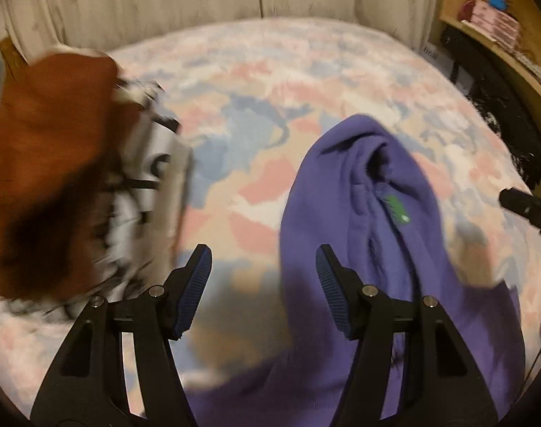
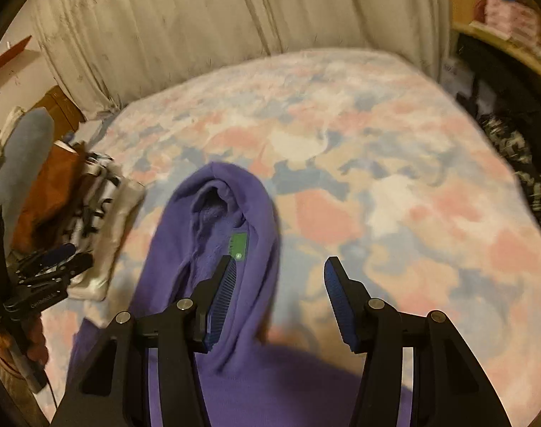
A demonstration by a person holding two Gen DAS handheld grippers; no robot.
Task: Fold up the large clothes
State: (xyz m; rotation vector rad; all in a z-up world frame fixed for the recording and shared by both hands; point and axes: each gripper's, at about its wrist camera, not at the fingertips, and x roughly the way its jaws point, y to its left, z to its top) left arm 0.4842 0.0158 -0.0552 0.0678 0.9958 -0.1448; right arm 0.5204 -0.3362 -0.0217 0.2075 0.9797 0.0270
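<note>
A purple hoodie (image 1: 362, 192) with a green neck label (image 1: 396, 208) lies on the bed, hood pointing away from me. It also shows in the right wrist view (image 2: 217, 220). My left gripper (image 1: 263, 261) is open and empty above the hoodie's left edge. My right gripper (image 2: 277, 274) is open and empty, its left finger (image 2: 222, 291) over the hood and neck. The left gripper also appears at the left edge of the right wrist view (image 2: 53, 259). The right gripper's tip shows at the right edge of the left wrist view (image 1: 519, 201).
A pink, blue and white patterned bedspread (image 2: 377, 178) covers the bed. A stack of folded clothes, rust brown on top of black-and-white ones (image 1: 57, 163), sits at the left. Pale curtains (image 2: 234, 17) hang behind. A wooden shelf (image 1: 501, 35) with dark items stands at the right.
</note>
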